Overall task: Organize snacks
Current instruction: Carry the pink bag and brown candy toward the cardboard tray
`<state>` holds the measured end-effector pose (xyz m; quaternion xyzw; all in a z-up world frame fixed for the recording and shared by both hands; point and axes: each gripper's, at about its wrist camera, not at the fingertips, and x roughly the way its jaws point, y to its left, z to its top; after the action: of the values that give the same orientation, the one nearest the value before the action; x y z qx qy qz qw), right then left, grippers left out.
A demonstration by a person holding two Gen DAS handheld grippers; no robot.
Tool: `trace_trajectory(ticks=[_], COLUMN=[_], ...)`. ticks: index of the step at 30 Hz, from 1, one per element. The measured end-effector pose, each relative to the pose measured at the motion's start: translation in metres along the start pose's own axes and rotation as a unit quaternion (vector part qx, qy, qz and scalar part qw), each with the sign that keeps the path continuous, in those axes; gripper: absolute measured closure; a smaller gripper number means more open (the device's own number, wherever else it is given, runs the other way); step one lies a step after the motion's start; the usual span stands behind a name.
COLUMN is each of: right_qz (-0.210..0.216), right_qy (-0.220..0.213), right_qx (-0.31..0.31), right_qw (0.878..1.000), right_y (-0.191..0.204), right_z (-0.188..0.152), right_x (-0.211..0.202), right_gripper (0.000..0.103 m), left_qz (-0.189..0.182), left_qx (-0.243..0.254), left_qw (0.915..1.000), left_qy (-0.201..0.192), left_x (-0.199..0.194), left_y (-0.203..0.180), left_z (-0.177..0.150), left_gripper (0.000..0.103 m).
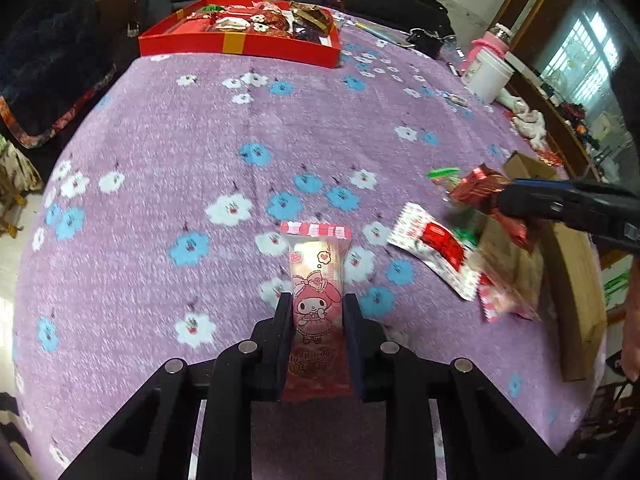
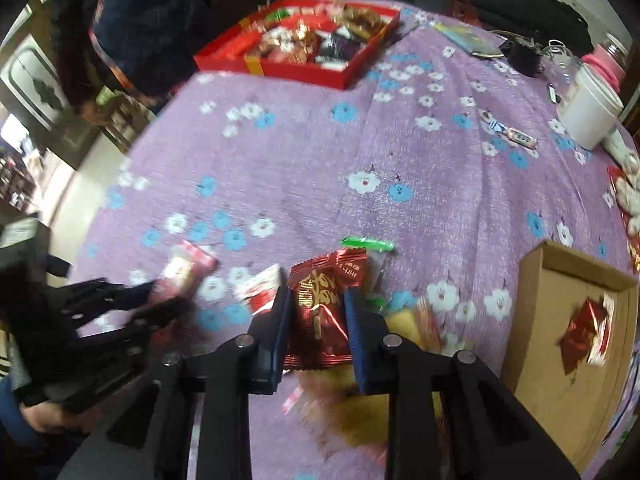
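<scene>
Your left hand-held gripper (image 1: 318, 304) points steeply down at the worktop (image 1: 160, 160) with its purple flowered cloth, and its jaws stand narrow, clamped on a pink snack packet (image 1: 318, 280) printed with a cartoon rabbit. The packet runs lengthwise between the fingers, its crimped striped end sticking out ahead of the tips over the cloth.

Your right hand-held gripper (image 2: 316, 300) is tilted down just as steeply. Its jaws are drawn in on a dark red foil snack packet (image 2: 320, 308); both blue pads press against the packet's sides. From the left wrist view, that same gripper reaches in from the right edge with the red foil at its tip, over a loose heap of snacks (image 1: 448, 248): a red-and-white sachet, a green-ended wrapper and some blurred pieces.

Just to the right of the heap, the cardboard box (image 2: 532, 320) lies open with one red foil packet (image 2: 584, 332) inside. The red tray (image 1: 240, 46) filled with assorted sweets sits at the far edge of the worktop, well apart from both of your grippers. A white tub (image 2: 588, 116) stands at the far right, near a small wrapped candy (image 2: 516, 136) lying on the cloth.
</scene>
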<state>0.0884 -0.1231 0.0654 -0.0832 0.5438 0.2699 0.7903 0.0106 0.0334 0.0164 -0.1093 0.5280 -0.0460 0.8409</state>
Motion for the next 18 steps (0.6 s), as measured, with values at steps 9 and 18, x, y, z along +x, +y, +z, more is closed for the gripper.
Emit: trace_trajectory(ticks=[9,18], right_qz=[0.075,0.064], right_qy=[0.036,0.056], right_qx=[-0.033,-0.005], right_qw=[0.996,0.996], right_y=[0.032,0.018], right_z=[-0.086,-0.122], right_x=[-0.015,0.001], right_gripper=[0.077,0.074], left_qz=[-0.018,0.01], left_qx=[0.056,0.103], left_qw=[0.9977,0.9939], left_qy=[0.033,0.038], left_x=[-0.012,-0.011], left_y=[-0.037,-0.067], left_z=[-0.044,-0.056], left_gripper=[0.078,0.075])
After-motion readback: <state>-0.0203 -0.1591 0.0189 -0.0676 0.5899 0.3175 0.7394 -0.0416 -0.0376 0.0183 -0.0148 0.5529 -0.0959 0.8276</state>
